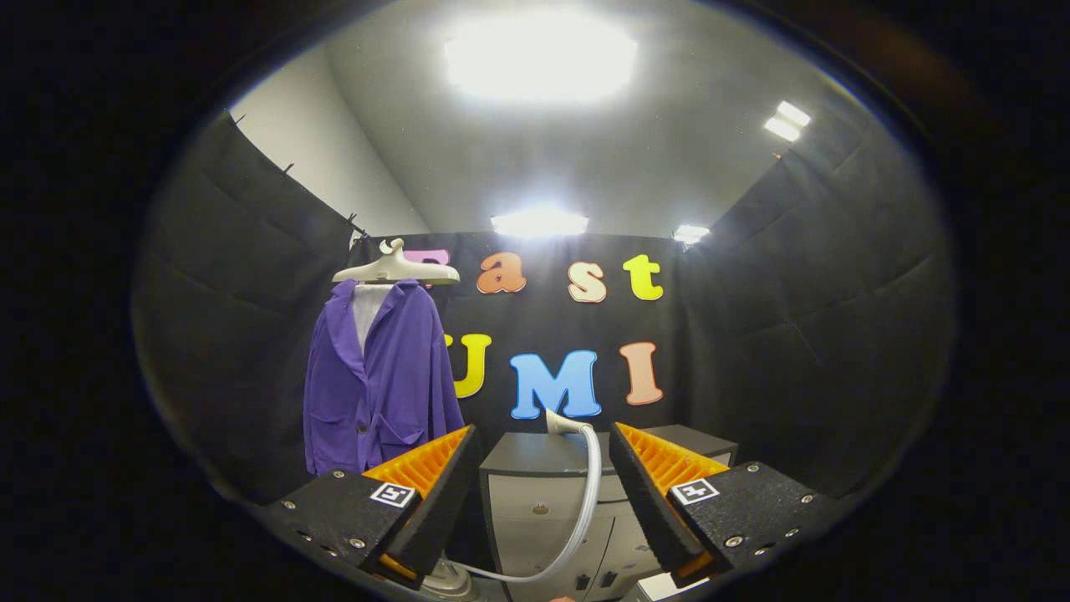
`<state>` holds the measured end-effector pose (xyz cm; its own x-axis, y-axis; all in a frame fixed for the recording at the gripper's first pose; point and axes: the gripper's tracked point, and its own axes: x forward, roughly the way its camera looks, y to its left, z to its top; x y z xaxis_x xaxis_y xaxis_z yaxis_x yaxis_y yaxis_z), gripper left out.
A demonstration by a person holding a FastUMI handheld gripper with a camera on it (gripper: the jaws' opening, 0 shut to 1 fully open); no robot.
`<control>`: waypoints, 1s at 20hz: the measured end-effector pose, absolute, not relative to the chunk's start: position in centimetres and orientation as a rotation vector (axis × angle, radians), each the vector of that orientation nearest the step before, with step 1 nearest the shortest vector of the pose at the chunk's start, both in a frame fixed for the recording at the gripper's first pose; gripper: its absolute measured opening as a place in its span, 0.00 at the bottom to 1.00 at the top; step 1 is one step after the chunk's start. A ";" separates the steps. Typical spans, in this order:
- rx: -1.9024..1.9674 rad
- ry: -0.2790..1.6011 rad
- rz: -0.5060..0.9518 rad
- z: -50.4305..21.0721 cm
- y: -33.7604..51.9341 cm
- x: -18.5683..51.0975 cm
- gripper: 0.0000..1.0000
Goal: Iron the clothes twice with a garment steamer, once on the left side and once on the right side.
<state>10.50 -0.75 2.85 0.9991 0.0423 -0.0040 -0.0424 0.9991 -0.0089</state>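
Spread claw (543,456) frames the steamer hose (585,502) before a cabinet (535,502); purple jacket (376,385) hangs beyond-left.

The gripper (543,468) has its fingers spread apart, gripping nothing. Beyond them stands a cabinet (535,502), the steamer head (562,422) on top, its hose (585,502) running down between them. Far left, a jacket (380,376) hangs on a hanger (394,267)
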 end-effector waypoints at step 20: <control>0.074 0.088 0.156 4.6 -5.6 41.3 0.94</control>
<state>41.34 -5.58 4.64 0.9840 0.1583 -0.0817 -0.1518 0.9852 0.0802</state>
